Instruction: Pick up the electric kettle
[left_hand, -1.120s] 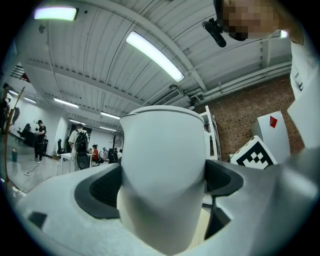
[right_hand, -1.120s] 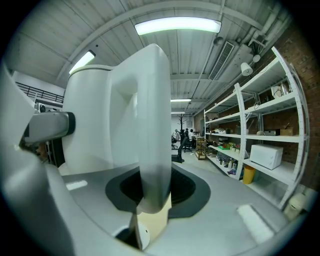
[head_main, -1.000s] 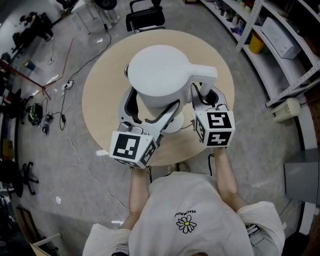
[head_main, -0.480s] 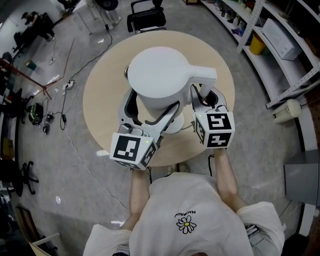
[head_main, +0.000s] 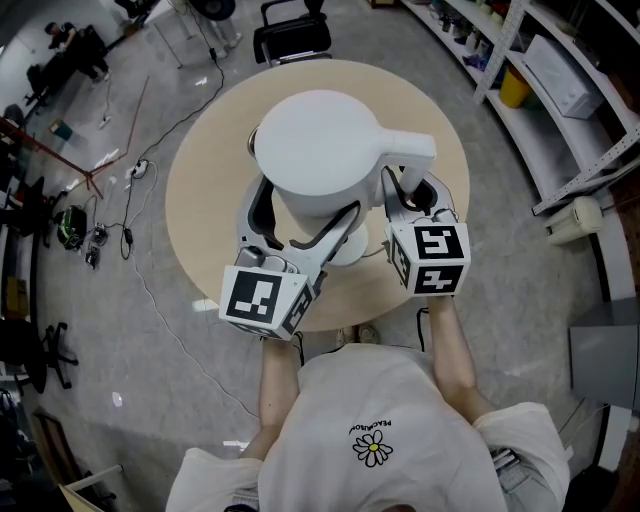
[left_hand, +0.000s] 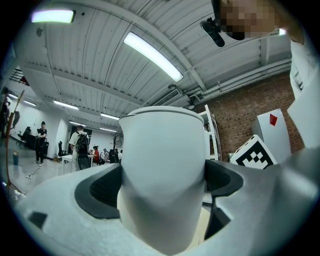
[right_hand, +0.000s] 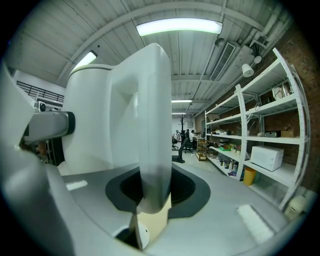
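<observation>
A large white electric kettle (head_main: 318, 148) hangs above the round beige table (head_main: 200, 200), held from two sides. My left gripper (head_main: 298, 222) is shut on its lower body. In the left gripper view the body (left_hand: 162, 170) fills the gap between the dark pads (left_hand: 102, 192). My right gripper (head_main: 412, 187) is shut on the kettle's handle (head_main: 405, 150), which juts right. In the right gripper view the handle (right_hand: 155, 140) stands upright between the jaws, my right gripper (right_hand: 155, 196) closed on it. A small white round base (head_main: 350, 250) shows on the table under the kettle.
A black chair (head_main: 290, 35) stands beyond the table. Metal shelving (head_main: 560, 90) with boxes and a yellow container (head_main: 513, 88) runs along the right. Cables (head_main: 130, 200) trail over the grey floor at left. Several people stand far off in the left gripper view.
</observation>
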